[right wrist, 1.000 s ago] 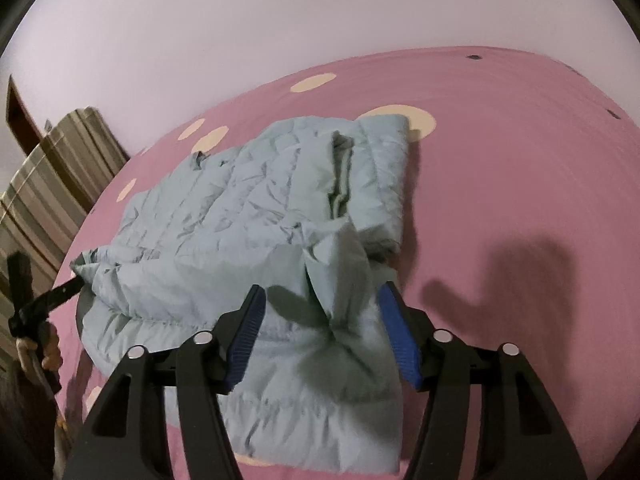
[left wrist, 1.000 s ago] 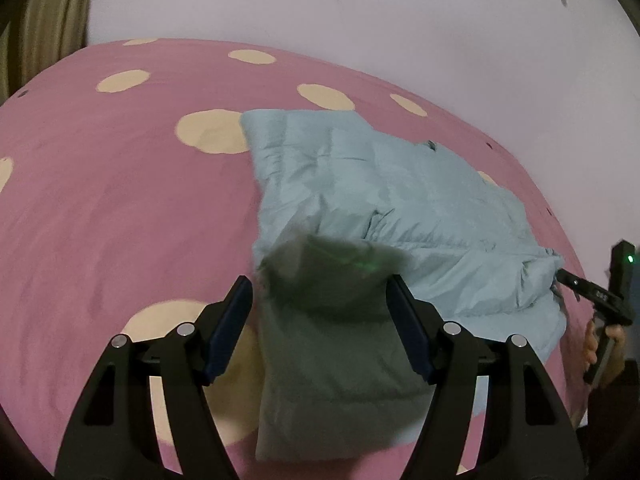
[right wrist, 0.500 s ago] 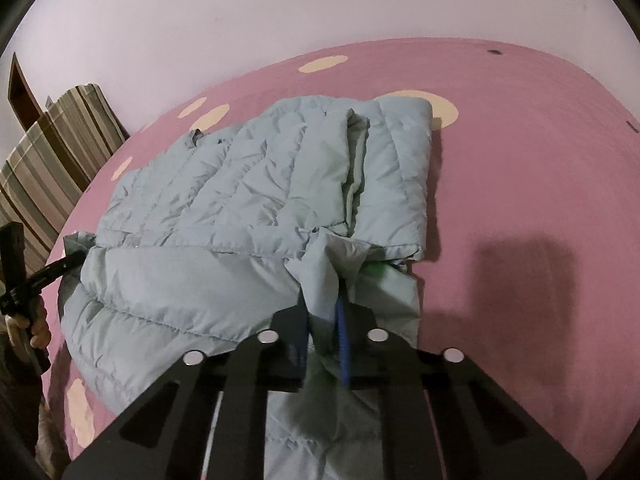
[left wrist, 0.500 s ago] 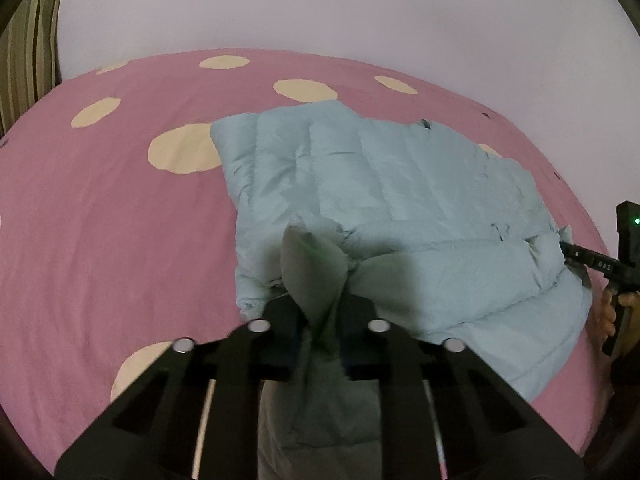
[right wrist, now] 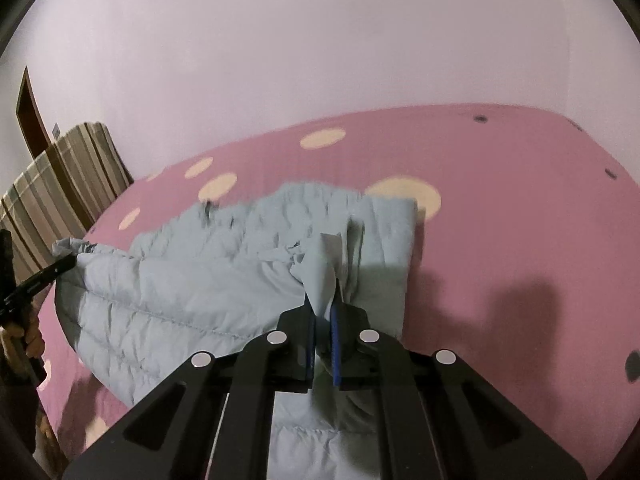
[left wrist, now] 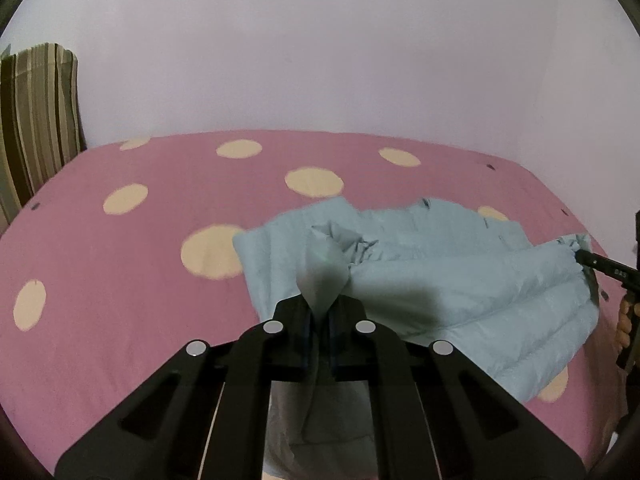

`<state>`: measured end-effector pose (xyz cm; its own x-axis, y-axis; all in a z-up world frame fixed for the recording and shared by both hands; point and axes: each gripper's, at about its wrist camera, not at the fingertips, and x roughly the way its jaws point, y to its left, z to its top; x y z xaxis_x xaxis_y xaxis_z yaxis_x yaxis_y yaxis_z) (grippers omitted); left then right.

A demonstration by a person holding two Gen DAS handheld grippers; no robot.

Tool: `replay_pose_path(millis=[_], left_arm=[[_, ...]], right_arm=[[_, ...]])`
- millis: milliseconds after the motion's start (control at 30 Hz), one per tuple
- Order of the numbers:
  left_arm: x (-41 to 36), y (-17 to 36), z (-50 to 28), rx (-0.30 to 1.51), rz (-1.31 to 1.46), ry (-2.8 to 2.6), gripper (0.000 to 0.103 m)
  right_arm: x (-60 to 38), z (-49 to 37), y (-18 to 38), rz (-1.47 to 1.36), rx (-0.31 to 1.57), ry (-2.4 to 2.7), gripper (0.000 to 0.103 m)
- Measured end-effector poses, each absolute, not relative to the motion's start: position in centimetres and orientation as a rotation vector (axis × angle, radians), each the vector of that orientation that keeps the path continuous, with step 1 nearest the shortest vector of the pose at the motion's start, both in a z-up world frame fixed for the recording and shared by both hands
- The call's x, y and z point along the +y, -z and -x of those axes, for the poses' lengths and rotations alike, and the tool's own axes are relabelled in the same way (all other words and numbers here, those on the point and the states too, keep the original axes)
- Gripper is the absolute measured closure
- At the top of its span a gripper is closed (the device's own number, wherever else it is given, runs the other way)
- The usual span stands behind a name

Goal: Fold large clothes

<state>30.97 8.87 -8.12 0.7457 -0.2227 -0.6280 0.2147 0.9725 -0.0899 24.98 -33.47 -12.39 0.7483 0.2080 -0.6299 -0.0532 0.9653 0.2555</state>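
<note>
Since a second ago both grippers have closed on the pale blue quilted puffer jacket [left wrist: 460, 280] and lifted its near edge off the pink bedspread with cream polka dots [left wrist: 120, 280]; the far part lies on the bed, below the plain white wall [left wrist: 320, 60]. The left gripper [left wrist: 320, 316] pinches one bunched corner; the right gripper [right wrist: 322, 316] pinches the other.

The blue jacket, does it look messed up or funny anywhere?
Nothing looks torn or spilled. The light blue puffy jacket is only bunched and crumpled on the pink spotted bedspread, because the left tool and the right tool each pinch a corner of it and lift its near edge.
</note>
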Motion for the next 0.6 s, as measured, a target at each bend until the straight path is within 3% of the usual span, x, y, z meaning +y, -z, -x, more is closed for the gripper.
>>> replay_pose_path(millis=[333,600], left_arm=[[6.8,7.0,-41.6,0.694,-0.047,0.11,0.098],[5.5,12.0,-49.4,0.801,-0.117,0.009,0.098]], right_arm=[[-33.4,-35.5,10.1,-0.234,0.685,-0.103,0.098],[-32.4,-43.6,14.2,-0.203,0.785,-0.057,0.098]])
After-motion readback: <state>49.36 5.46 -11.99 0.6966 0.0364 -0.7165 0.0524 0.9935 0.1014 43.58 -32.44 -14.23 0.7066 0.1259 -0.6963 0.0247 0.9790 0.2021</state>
